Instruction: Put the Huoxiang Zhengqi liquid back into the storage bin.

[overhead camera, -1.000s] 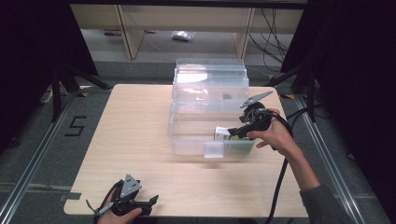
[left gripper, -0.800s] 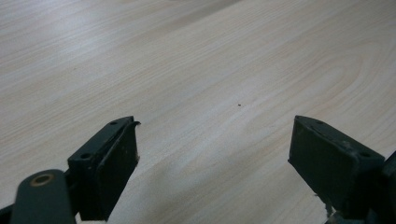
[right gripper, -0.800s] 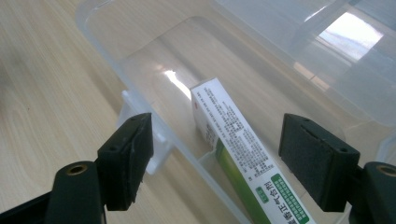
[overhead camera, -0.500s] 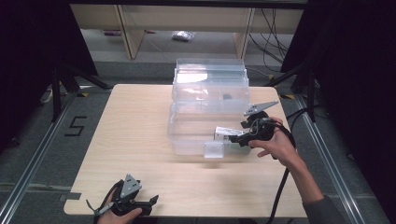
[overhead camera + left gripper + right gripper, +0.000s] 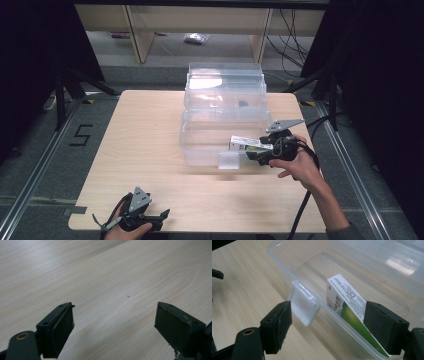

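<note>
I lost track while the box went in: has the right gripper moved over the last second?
Yes. The right gripper has drawn back from over the clear bin toward the table's near edge, leaving the small box inside.

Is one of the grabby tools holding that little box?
No. The right tool is open; the green-and-white carton leans inside the clear plastic bin, unheld. The left tool is open over bare table.
</note>
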The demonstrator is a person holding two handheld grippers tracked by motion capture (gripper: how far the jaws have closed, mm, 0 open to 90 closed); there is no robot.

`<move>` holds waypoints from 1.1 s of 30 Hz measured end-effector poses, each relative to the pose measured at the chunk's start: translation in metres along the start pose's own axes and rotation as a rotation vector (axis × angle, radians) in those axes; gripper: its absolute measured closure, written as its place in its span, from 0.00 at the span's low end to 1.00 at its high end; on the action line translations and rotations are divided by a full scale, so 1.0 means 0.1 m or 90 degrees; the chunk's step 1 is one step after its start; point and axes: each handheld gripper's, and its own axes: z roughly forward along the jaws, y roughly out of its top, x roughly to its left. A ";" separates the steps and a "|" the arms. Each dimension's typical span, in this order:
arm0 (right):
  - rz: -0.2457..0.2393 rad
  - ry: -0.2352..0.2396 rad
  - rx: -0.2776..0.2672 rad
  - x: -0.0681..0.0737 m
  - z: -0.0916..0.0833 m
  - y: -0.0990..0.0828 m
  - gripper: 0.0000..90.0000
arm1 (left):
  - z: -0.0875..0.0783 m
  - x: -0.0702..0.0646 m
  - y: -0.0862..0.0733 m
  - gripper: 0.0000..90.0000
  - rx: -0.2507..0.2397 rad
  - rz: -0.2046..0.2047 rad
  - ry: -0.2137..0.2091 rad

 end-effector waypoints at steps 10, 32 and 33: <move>-0.019 0.012 -0.027 0.07 0.02 -0.13 0.27 | 0.00 0.00 0.00 0.17 -0.002 -0.001 0.001; -0.020 0.037 -0.030 0.31 0.05 -0.36 0.25 | -0.01 -0.01 0.00 0.17 -0.001 0.003 0.001; -0.021 0.033 -0.032 0.32 0.07 -0.38 0.25 | 0.00 0.00 0.00 0.17 -0.001 0.006 0.000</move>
